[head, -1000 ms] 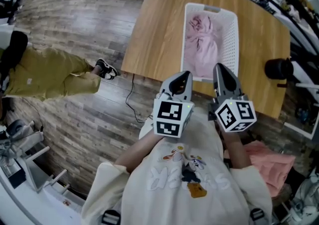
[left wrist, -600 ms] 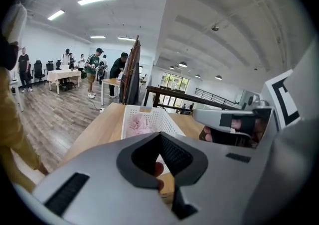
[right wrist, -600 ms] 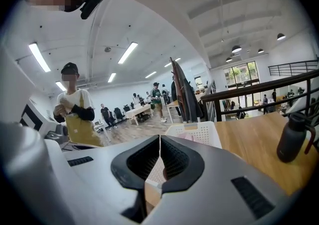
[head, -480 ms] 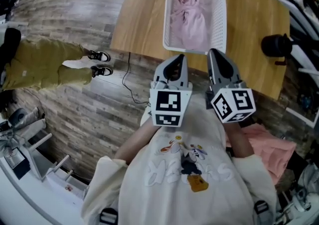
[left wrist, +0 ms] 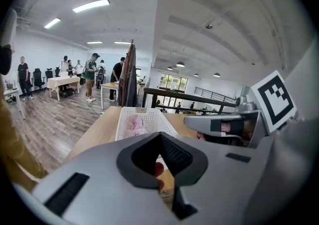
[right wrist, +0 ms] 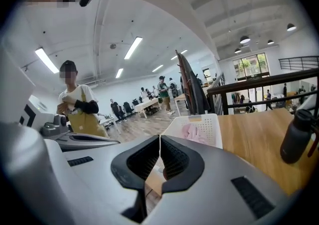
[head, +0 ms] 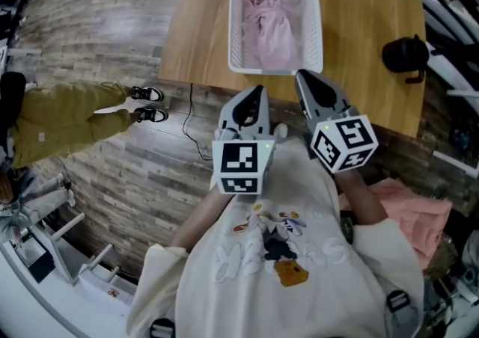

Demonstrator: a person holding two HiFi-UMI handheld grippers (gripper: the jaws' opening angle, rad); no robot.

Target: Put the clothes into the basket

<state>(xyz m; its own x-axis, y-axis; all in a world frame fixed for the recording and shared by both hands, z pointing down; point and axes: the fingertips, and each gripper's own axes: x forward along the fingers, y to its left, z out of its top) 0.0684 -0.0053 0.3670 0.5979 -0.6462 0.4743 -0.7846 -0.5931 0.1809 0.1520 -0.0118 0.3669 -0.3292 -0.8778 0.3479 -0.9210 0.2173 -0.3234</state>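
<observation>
Pink clothes (head: 269,19) are lying bunched inside the white basket (head: 235,26), which is sitting on the wooden table (head: 359,22) close to its near edge, so at least 1 load looks done.

L gripper (head: 257,93) is hovering in front of the person, tip pointing toward the basket's near wall. Its jaws are pressed together w/ nothing btwn them; the left gripper view is showing the pads meeting, w/ only basket + table beyond. R gripper (head: 301,76) is hanging just beside it, tip near the basket's front wall, jaws likewise closed tight & empty. Neither is touching basket or cloth.

What's left, prob.: another pink garment (head: 415,213) is lying low at the person's right side, off the table and well apart from the basket. I can't tell what it is resting on. If it counts as part of the clothes, the task is only partway done and that piece is waiting to be picked up & dropped in. No loose clothing is showing on the tabletop; just a black bottle (head: 404,52) is standing toward the table's right.
</observation>
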